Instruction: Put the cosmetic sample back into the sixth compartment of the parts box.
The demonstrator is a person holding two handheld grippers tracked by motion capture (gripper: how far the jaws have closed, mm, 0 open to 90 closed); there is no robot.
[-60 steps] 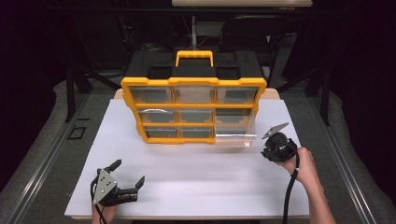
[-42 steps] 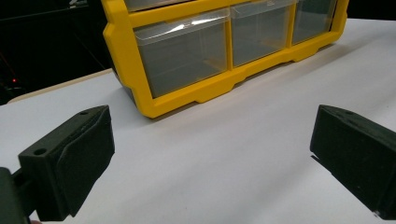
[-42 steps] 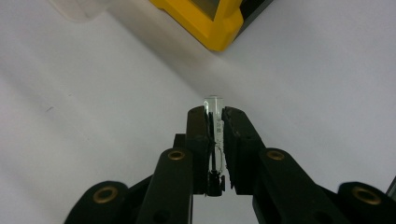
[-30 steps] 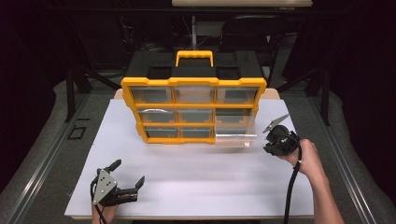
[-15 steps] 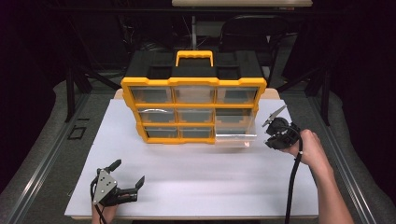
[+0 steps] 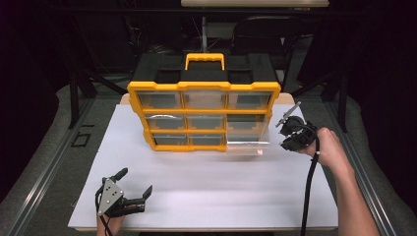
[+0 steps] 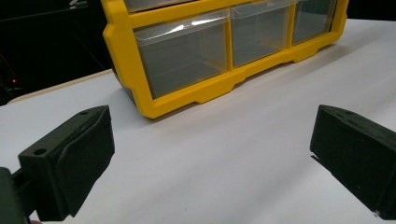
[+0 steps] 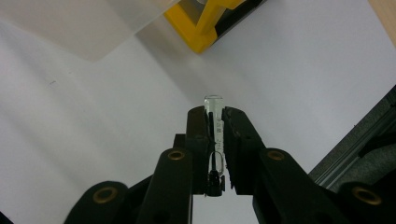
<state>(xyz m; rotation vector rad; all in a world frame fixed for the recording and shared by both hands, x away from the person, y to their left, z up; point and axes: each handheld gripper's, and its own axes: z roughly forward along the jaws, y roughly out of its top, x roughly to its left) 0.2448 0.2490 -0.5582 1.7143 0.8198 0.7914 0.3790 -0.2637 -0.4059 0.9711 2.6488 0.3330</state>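
Left gripper (image 6: pixel 129 195) rests at the near table (image 6: pixel 206 187) edge, jaws spread, holding nothing; right gripper (image 8: pixel 215 122), nearer the work, clamps a small glass vial (image 8: pixel 214 106), long axis along the jaws; pulled-out clear drawer (image 6: pixel 244 142) of the yellow organizer (image 6: pixel 203 88) lies just left, beyond.

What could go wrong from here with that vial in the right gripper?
1. The right gripper pinches a small clear vial with its tip poking past the jaws; it looks like glass, so squeezing harder might crack it and easing off might drop it.
2. The open clear drawer juts from the yellow organizer beside that gripper; a careless approach could knock it.
3. The left gripper rests open, far off, so nothing braces the organizer.
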